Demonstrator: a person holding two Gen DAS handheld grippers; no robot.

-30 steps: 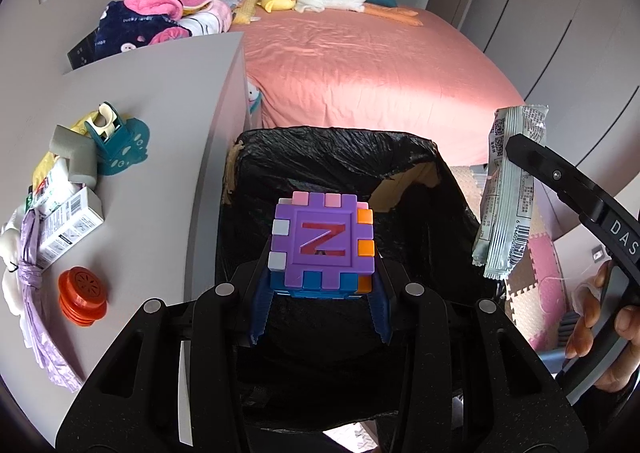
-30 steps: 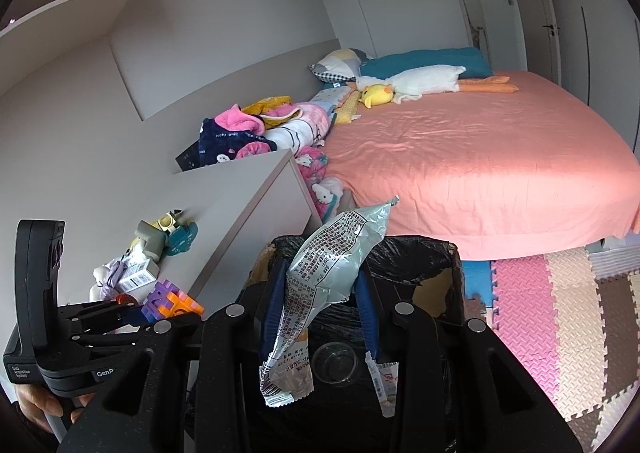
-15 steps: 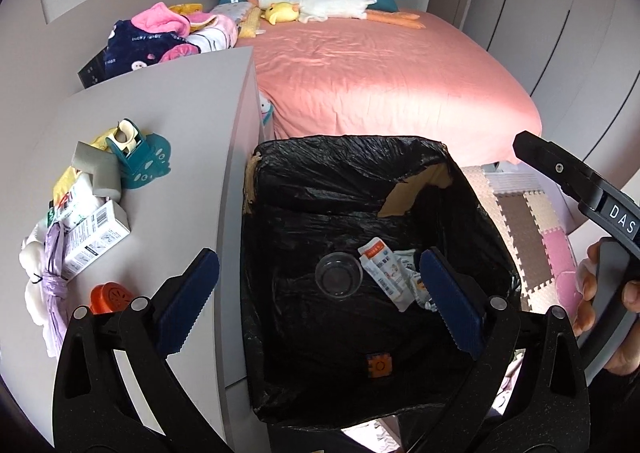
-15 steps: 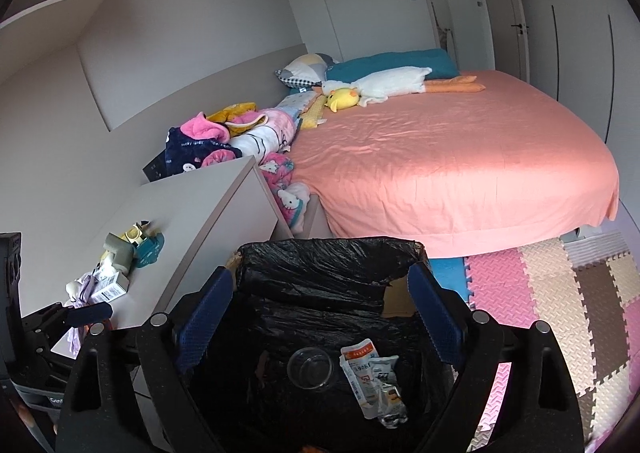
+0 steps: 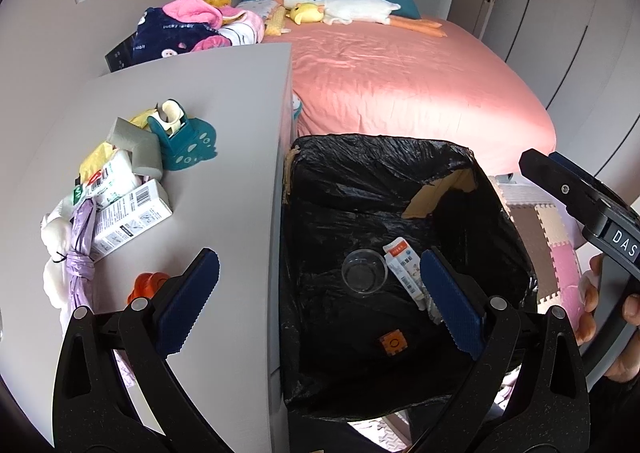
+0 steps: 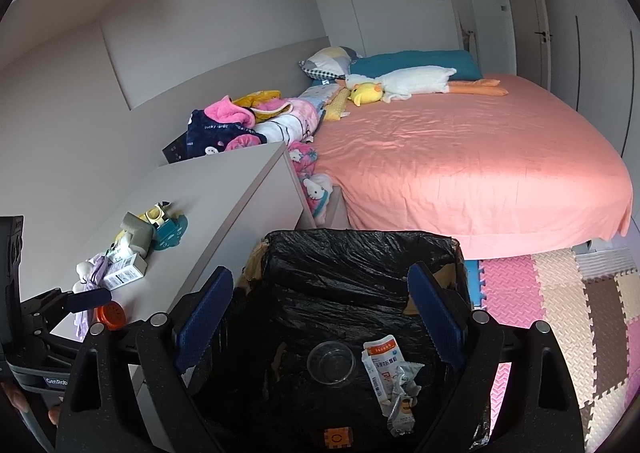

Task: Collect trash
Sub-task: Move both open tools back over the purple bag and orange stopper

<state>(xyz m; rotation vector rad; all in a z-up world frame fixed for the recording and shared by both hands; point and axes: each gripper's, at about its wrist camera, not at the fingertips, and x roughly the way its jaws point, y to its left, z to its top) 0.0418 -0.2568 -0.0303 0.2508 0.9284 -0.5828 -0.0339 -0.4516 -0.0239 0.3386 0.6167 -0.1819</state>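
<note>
In the black-lined bin (image 6: 360, 253), crumpled silver wrapper (image 6: 402, 393), clear cup (image 6: 331, 363)

Left gripper (image 5: 318, 281): black speckled frame w/ silver screws, ribbed blue pads. Right gripper (image 6: 320, 313): same build; white "DAS" lettering on its body at 3 o'clock in left view.

bin liner (image 5: 360, 181): glossy crinkled black plastic | desk (image 5: 224, 101): smooth matt grey | cup (image 5: 364, 272): clear plastic | bed sheet (image 5: 400, 85): pink cloth | floor mat (image 6: 560, 293): textured foam
</note>
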